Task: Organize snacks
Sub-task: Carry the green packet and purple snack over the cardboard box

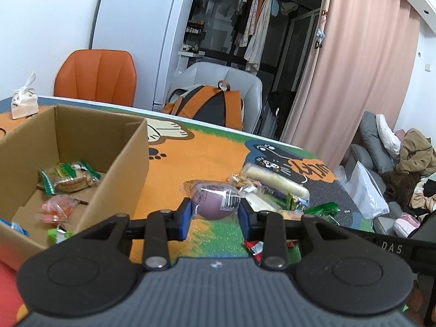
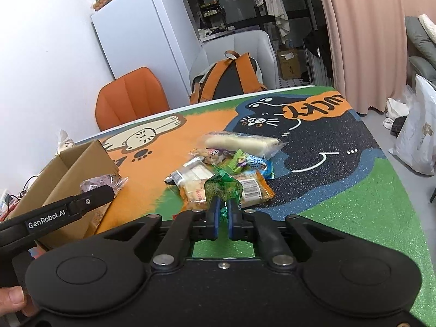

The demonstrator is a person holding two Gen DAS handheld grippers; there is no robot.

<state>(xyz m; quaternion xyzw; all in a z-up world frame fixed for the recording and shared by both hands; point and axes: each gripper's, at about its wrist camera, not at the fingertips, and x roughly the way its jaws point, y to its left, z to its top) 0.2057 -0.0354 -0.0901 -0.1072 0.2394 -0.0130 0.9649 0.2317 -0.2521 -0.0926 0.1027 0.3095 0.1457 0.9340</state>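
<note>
My left gripper [image 1: 215, 215] is shut on a purple bun in a clear wrapper [image 1: 214, 200], held above the table just right of the open cardboard box [image 1: 120, 160]. The box holds a green-wrapped biscuit pack [image 1: 68, 177] and a pink candy [image 1: 55, 208]. My right gripper [image 2: 223, 215] is shut on a green crinkly wrapper [image 2: 222, 188], lifted slightly over the snack pile [image 2: 231, 169]. In the right wrist view the left gripper [image 2: 102, 190] with the bun shows by the box [image 2: 73, 169]. A long white bread stick [image 2: 242, 143] lies at the pile's far side.
The table has a cartoon cat mat [image 2: 327, 163]. An orange chair [image 1: 95, 77] and a grey chair with an orange backpack [image 1: 207, 103] stand behind it. A tissue pack [image 1: 24, 100] sits at the far left. A white fridge [image 2: 141, 32] stands against the wall.
</note>
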